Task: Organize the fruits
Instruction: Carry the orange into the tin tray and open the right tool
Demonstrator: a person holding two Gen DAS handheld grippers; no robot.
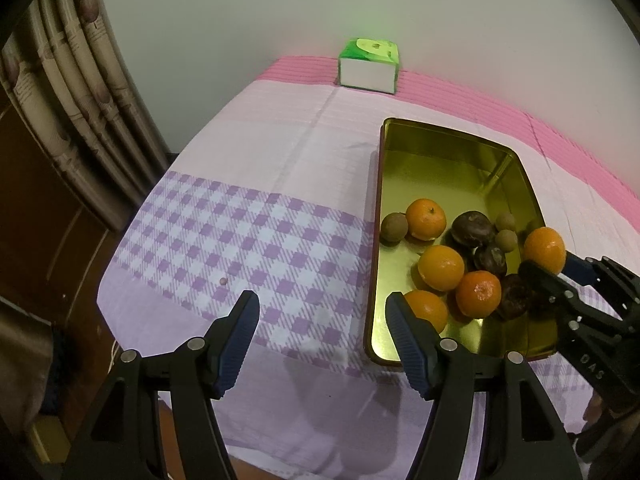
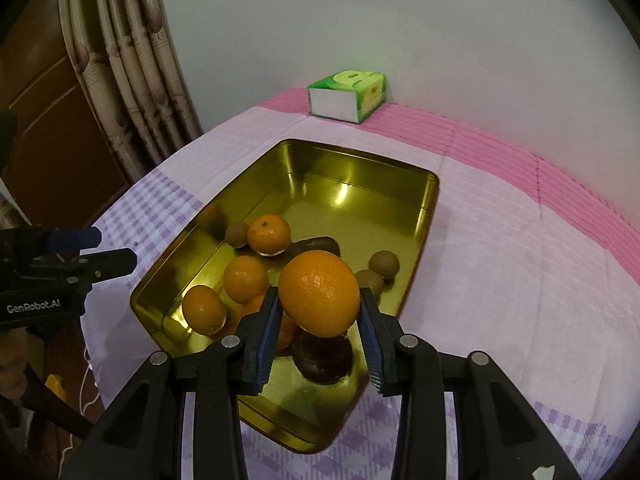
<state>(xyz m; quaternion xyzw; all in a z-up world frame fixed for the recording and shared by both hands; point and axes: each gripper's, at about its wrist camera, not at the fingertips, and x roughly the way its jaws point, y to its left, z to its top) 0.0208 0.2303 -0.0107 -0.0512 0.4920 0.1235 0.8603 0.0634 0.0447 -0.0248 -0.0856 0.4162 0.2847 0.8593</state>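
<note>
A gold metal tin (image 1: 448,140) (image 2: 352,164) sits on the cloth-covered table and holds several oranges, dark passion fruits and small brown fruits. My right gripper (image 2: 319,298) is shut on an orange (image 2: 319,294) and holds it above the tin's near end; the same orange (image 1: 545,249) and gripper (image 1: 550,266) show at the right of the left wrist view. My left gripper (image 1: 322,308) is open and empty, above the checked cloth at the tin's left edge; it appears at the left of the right wrist view (image 2: 108,250).
A green and white tissue box (image 1: 369,65) (image 2: 348,96) stands at the table's far edge by the wall. A curtain (image 1: 80,92) hangs at the left. The checked purple cloth (image 1: 248,240) spreads left of the tin.
</note>
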